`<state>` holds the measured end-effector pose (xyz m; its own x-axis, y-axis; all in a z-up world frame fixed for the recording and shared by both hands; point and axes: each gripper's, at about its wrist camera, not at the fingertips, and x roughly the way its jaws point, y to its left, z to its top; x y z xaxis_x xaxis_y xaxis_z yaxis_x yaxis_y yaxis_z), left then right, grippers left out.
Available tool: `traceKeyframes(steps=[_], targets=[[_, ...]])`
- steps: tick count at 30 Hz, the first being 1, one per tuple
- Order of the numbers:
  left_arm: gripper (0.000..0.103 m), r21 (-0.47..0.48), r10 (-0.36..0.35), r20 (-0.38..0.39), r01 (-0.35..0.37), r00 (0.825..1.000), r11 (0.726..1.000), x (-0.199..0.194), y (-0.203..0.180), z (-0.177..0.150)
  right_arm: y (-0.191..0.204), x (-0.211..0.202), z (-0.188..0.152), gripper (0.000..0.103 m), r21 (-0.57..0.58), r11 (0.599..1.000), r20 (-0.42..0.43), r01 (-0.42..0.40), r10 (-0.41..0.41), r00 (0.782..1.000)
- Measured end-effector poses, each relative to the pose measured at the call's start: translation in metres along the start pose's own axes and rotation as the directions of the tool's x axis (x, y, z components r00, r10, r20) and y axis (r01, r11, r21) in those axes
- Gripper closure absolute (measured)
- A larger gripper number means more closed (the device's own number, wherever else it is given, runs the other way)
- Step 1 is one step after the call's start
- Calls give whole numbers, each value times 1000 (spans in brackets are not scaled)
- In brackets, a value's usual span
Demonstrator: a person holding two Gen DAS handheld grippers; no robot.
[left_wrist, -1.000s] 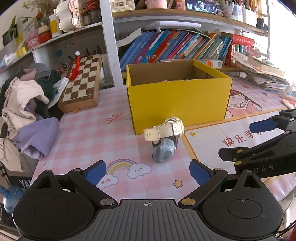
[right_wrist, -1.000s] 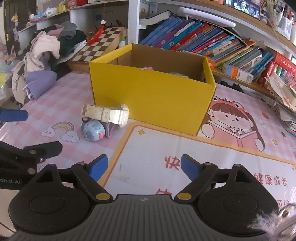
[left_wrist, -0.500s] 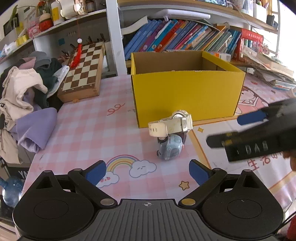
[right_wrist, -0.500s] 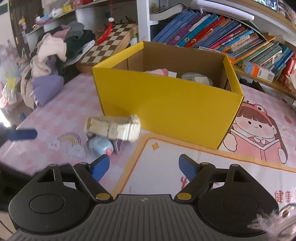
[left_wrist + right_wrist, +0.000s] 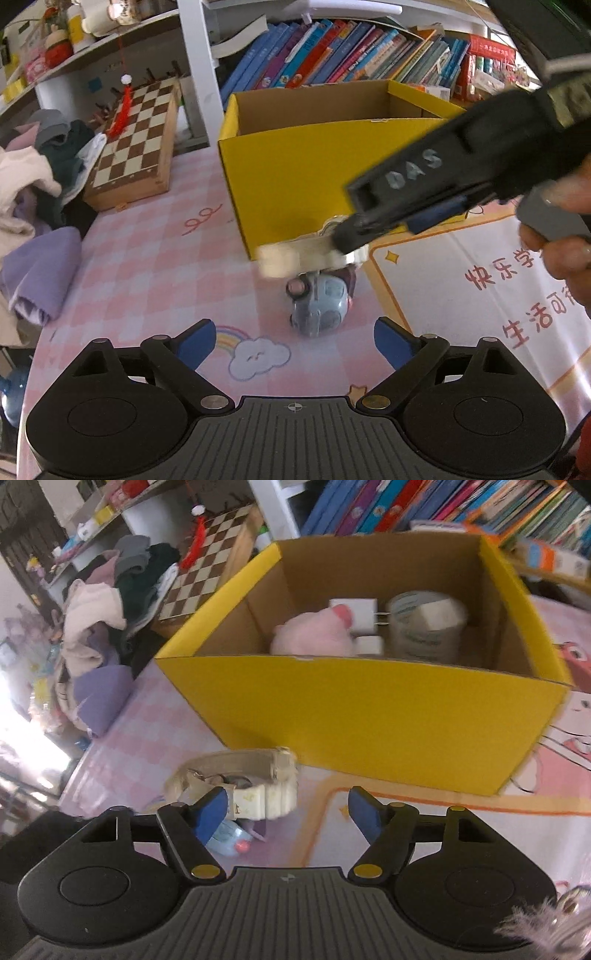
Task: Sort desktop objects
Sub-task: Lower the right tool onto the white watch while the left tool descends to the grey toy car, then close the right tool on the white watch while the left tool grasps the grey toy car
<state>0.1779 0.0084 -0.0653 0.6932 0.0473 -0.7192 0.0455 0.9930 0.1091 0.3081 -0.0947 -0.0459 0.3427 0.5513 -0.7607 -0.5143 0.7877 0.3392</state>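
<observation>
The right gripper (image 5: 288,812) is hovering with its blue pads spread wide, nothing between them; its left pad (image 5: 212,812) is sitting right at the band of the cream watch (image 5: 258,794), though contact cannot be told. The left gripper (image 5: 293,341) is likewise gaping wide and empty, low over the pink checked table mat (image 5: 147,258).

From the left wrist camera, the right gripper (image 5: 354,236) is showing as a dark blurred bar coming in from the right, gripped by a hand (image 5: 561,240), its tip over the watch (image 5: 295,256). The watch is lying draped across a small blue round toy (image 5: 319,302), just in front of the yellow box (image 5: 295,177). This view is not showing the box floor.

The right wrist camera is looking down into the yellow box (image 5: 369,709), where a pink plush (image 5: 310,638), white charger plugs (image 5: 356,613) and a pale round tub (image 5: 424,631) are lying. Here the blue toy (image 5: 229,836) is mostly hidden under the watch and pad.

A chessboard (image 5: 136,144), a clothes pile (image 5: 33,177) and a row of books (image 5: 332,55) are standing beyond.
</observation>
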Motion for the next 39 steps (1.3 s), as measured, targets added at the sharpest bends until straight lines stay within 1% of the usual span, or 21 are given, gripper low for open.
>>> traceKeyframes(steps=[1,7,9,11,12,13,14,16,22,28,30,33,35,36,39], targets=[[10,4,-2,-2,2,1000,1000,3,0,1,1,3,3,32,2,1000,-9,-15,15,1000],[21,19,-16,-22,17,1000,1000,23,-4,8,7,19,13,32,30,997,-59,-76,78,995],[28,14,-15,-31,15,999,1000,28,-4,9,9,21,13,32,18,996,-66,-86,87,994],[38,0,-19,-38,19,999,1000,33,-1,11,7,22,13,32,18,996,-70,-90,91,993],[41,-7,-24,-42,24,999,1000,34,0,12,6,22,13,32,23,995,-70,-93,94,993],[46,-11,-33,-45,33,998,999,35,1,12,4,21,13,32,29,995,-70,-96,98,993],[55,-14,-42,-48,41,998,999,36,1,12,2,20,13,32,32,995,-68,-98,100,993],[63,-13,-56,-55,56,997,998,37,0,11,0,18,14,32,35,994,-62,-100,103,993],[63,-26,-66,-66,64,996,998,27,4,5,-8,15,13,29,72,991,-48,-113,117,992],[63,-46,-75,-80,71,994,996,11,10,-4,-9,19,15,29,115,985,-39,-126,131,991],[63,-53,-78,-84,73,993,996,5,12,-8,-7,22,15,29,114,987,-37,-115,119,992],[63,-63,-82,-91,77,992,995,-3,15,-12,-4,32,15,35,113,991,-66,-72,80,995],[63,-62,-83,-91,78,992,995,-5,16,-14,-2,39,14,45,106,993,-95,-41,51,994],[63,-59,-84,-91,79,992,995,-6,16,-14,-1,42,13,46,100,994,-111,-32,43,993],[63,-52,-85,-89,80,992,995,-8,17,-16,5,46,10,53,64,997,-128,-38,46,991]])
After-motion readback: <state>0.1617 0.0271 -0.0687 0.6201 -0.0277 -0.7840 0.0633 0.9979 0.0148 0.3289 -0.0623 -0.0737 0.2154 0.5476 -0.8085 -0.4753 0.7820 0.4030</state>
